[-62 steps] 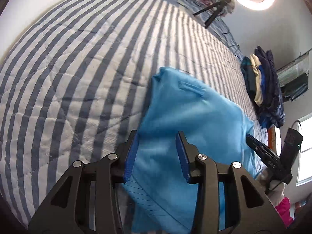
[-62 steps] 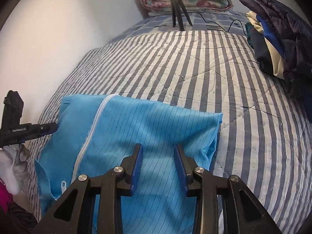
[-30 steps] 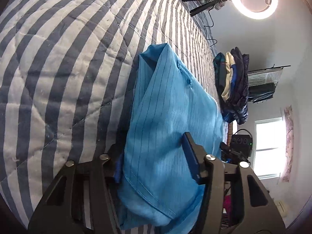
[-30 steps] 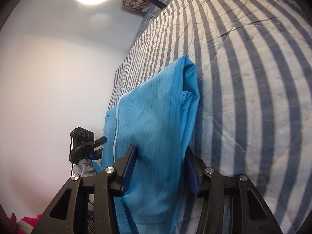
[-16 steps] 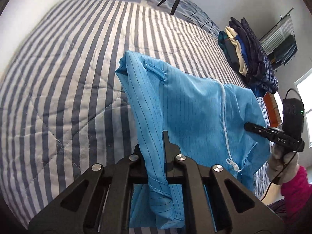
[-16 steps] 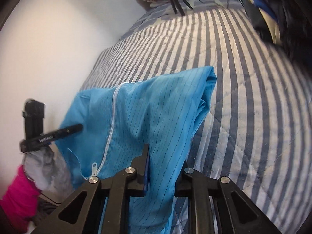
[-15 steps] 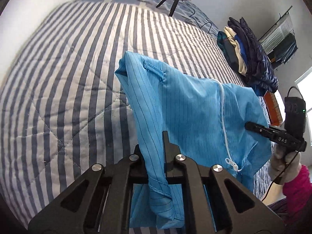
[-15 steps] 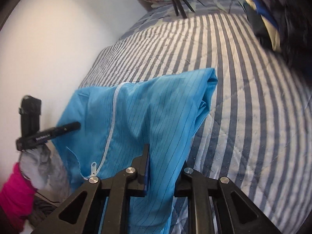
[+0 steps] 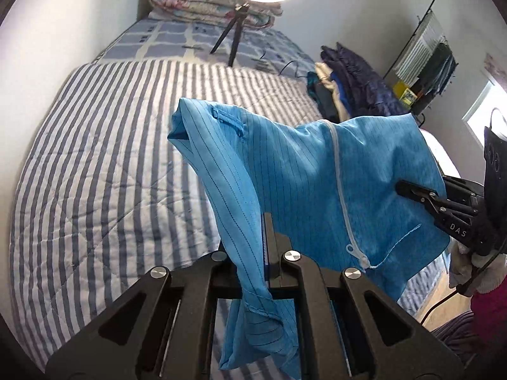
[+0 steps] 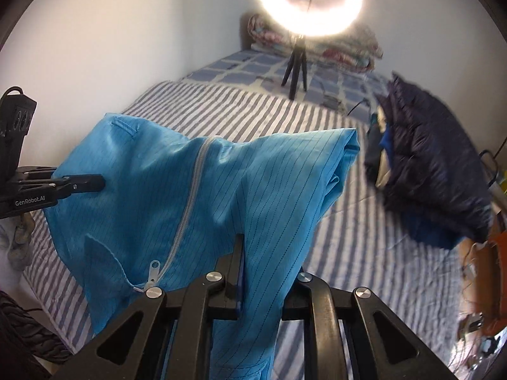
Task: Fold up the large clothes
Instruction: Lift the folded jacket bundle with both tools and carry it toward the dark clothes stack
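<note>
Clearly both tools have the garment: the left gripper (image 9: 264,253) is clamped tight on one edge of the blue zip jacket (image 9: 301,183), and the right gripper (image 10: 253,272), whose jaws have just been closing, pinches a thicker bunch of the opposite edge. Between the two, the jacket hangs in the air ahead of the fingers, above the striped quilt (image 9: 95,174), its white zipper (image 10: 187,209) running down the middle and loose cloth drooping below each grip. Beyond the right gripper, off to its right, sits a pile of dark clothes (image 10: 427,171). I judge the fabric thin, light and limp, somewhat slick, so it will sag wherever it is unsupported and may slide out of a shallow pinch. Holding at the side edges or seams, well apart and level, should keep it spread for laying down.
</note>
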Action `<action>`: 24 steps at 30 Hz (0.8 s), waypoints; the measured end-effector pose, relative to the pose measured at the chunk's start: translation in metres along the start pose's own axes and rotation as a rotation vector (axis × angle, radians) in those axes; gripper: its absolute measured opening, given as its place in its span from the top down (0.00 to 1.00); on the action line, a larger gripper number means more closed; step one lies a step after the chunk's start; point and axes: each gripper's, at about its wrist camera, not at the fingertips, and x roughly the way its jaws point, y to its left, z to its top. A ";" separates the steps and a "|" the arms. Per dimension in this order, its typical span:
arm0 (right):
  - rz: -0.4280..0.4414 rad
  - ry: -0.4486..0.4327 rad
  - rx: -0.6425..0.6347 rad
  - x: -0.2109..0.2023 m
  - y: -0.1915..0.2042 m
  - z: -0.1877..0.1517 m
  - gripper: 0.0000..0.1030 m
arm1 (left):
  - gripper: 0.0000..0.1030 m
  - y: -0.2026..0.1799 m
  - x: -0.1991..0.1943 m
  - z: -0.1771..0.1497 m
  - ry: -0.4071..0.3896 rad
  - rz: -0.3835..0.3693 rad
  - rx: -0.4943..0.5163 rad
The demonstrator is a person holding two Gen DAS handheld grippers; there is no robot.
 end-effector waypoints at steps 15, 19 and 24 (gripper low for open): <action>-0.138 -0.099 -0.041 -0.063 -0.057 0.005 0.88 | 0.96 -0.092 0.011 0.035 -0.049 -0.105 0.089; -0.182 -0.104 -0.044 -0.070 -0.083 0.006 0.88 | 0.96 -0.124 0.026 0.049 -0.055 -0.125 0.133; -0.239 -0.108 -0.049 -0.078 -0.121 0.008 0.89 | 0.96 -0.161 0.046 0.071 -0.070 -0.148 0.189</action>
